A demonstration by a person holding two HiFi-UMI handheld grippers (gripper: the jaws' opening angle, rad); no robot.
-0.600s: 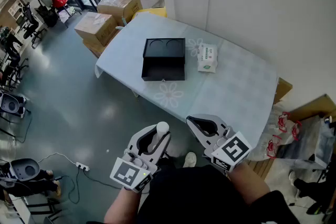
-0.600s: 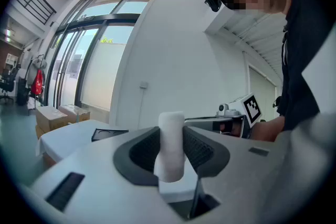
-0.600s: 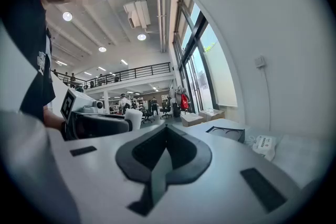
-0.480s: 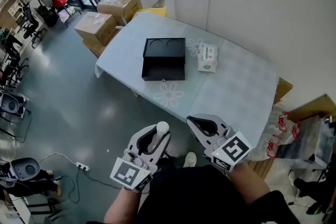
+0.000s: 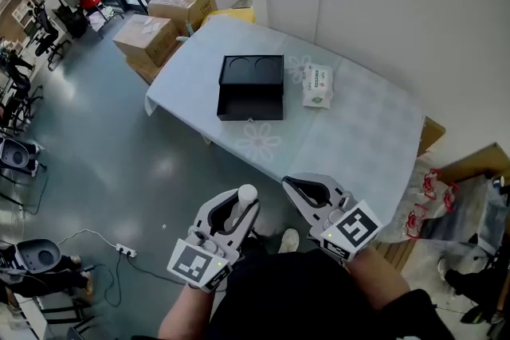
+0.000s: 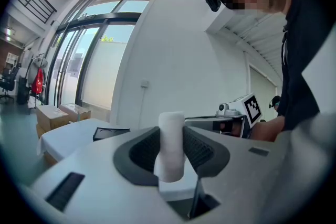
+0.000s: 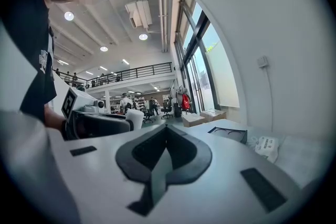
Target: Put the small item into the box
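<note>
A small white cylinder (image 6: 170, 147) stands upright between the ribbed pads of my left gripper (image 5: 239, 208), which is shut on it. The same cylinder (image 5: 247, 193) shows as a white knob at the jaw tips in the head view. My right gripper (image 5: 309, 192) is beside it, shut, with nothing between its pads. Both are held close to my body, well short of the table. The black box (image 5: 250, 88) lies open on the white table (image 5: 351, 131), its lid with two round recesses folded back. The box (image 7: 230, 134) also shows far ahead in the right gripper view.
A white packet (image 5: 317, 86) lies right of the box. Cardboard boxes (image 5: 163, 24) stand on the floor past the table's far left corner. Plastic bags (image 5: 446, 207) sit on the floor at the right. A power strip (image 5: 124, 254) and cable lie on the floor at my left.
</note>
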